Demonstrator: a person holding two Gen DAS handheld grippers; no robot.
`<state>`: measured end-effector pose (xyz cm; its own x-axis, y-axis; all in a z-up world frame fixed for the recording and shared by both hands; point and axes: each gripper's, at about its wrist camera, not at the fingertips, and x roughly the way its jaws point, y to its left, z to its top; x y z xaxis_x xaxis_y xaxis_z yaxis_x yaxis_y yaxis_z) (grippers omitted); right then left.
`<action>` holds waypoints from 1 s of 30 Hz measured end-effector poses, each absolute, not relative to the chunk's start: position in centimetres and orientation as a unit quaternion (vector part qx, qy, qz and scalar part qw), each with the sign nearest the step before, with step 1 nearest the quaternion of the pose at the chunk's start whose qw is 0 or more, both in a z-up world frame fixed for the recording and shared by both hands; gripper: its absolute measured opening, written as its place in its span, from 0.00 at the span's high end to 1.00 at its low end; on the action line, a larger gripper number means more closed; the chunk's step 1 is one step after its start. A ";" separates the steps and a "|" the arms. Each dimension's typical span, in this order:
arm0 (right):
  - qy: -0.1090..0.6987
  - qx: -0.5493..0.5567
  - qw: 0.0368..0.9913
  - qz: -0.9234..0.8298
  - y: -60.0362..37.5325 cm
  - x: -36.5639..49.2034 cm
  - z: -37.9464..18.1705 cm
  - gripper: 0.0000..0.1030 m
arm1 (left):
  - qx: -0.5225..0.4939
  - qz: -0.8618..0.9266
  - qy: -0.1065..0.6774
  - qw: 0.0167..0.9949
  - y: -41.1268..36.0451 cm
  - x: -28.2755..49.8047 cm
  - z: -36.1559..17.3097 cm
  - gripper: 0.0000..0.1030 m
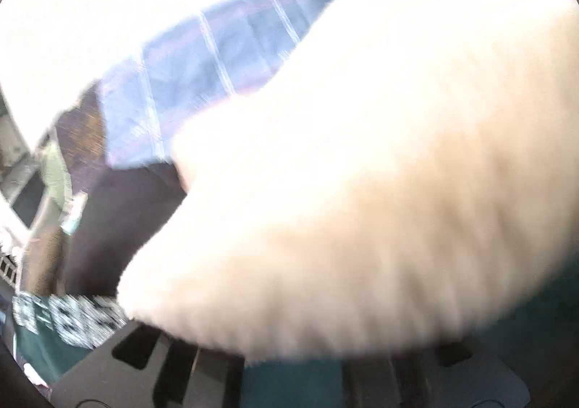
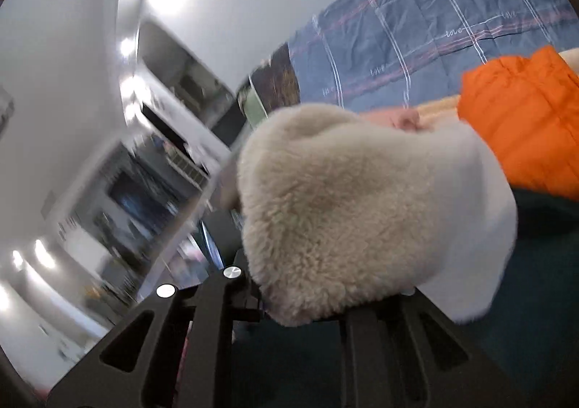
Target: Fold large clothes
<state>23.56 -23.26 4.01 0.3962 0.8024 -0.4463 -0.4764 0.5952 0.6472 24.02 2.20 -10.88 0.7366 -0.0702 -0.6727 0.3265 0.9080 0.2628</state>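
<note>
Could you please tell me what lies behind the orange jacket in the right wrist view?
Behind the orange jacket spreads a blue plaid bedcover; what the jacket covers stays hidden.

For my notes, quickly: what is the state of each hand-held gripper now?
Left hand-held gripper: closed on the cream fleece garment.
Right hand-held gripper: closed on the same garment.

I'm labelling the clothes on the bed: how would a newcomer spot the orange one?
Find the blue plaid bedspread in the right wrist view. The orange garment lies in front of it, right of the cream fleece. It alone is bright and smooth with quilted seams, not fluffy.
</note>
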 end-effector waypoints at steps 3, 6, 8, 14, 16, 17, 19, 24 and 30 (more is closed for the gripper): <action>0.429 0.197 0.789 0.394 -22.5 21.1 -0.7 0.81 | 0.200 -0.166 0.397 0.880 2.5 20.1 -13.0 0.91; 0.460 0.201 0.776 0.381 -22.8 19.2 -3.3 0.77 | 0.205 -0.196 0.417 0.864 3.8 15.0 -13.4 0.79; 0.476 0.195 0.771 0.375 -23.0 18.0 -4.4 0.70 | 0.199 -0.198 0.419 0.863 5.0 12.4 -12.9 0.77; 0.517 0.176 0.751 0.370 -25.1 15.8 -4.6 0.42 | 0.090 -0.161 0.410 0.893 8.9 10.7 -9.8 0.64; 0.500 0.225 0.759 0.350 -27.7 16.1 -4.0 0.38 | 0.031 -0.159 0.412 0.897 9.5 12.2 -9.2 0.54; 0.488 0.272 0.758 0.336 -29.7 17.2 -3.9 0.38 | -0.003 -0.167 0.418 0.893 9.7 12.9 -9.3 0.52; 0.485 0.326 0.752 0.306 -32.1 18.9 -4.6 0.38 | -0.078 -0.190 0.443 0.873 9.9 14.9 -10.1 0.50; 0.517 0.415 0.702 0.262 -33.4 24.9 -9.0 0.35 | -0.167 -0.195 0.482 0.838 8.6 18.8 -13.0 0.41; 0.476 0.382 0.741 0.281 -29.1 30.8 -8.4 0.93 | -0.225 -0.176 0.446 0.848 7.9 26.2 -13.2 0.78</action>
